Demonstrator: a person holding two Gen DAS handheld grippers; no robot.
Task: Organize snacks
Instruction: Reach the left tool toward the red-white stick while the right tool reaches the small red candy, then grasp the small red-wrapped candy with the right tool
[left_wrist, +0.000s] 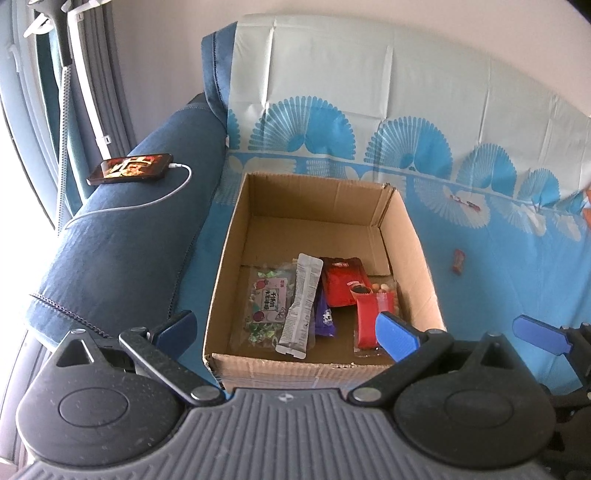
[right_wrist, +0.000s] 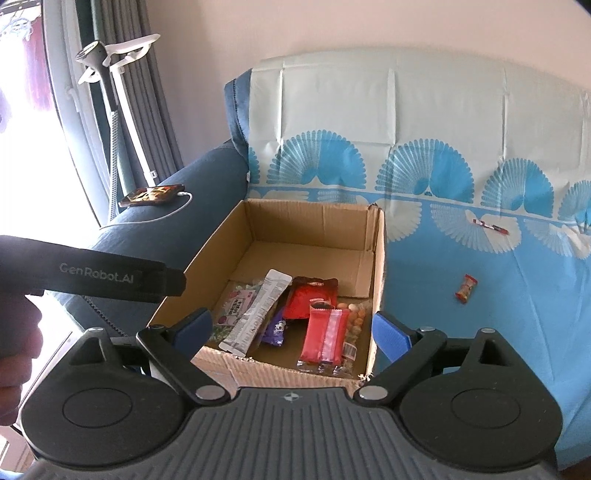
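An open cardboard box (left_wrist: 413, 254) (right_wrist: 375, 258) sits on a sofa covered with a blue patterned sheet. Inside lie several snacks: a white stick pack (left_wrist: 301, 304) (right_wrist: 258, 310), a red packet (left_wrist: 341, 282) (right_wrist: 314, 297), a red-and-pink bar (right_wrist: 325, 334), a purple packet (left_wrist: 325, 317) and a clear candy bag (left_wrist: 264, 302). A small red candy (left_wrist: 458, 261) (right_wrist: 466, 288) and a red-white wrapper (left_wrist: 466, 202) (right_wrist: 491, 226) lie on the sheet right of the box. My left gripper (left_wrist: 286, 328) and right gripper (right_wrist: 293, 328) are open and empty, above the box's near edge.
A phone (left_wrist: 131, 168) (right_wrist: 153, 194) on a white charging cable rests on the dark blue sofa arm left of the box. A garment steamer stand (left_wrist: 66, 44) and curtains stand by the window at the far left. The left gripper's handle (right_wrist: 92, 278) shows in the right wrist view.
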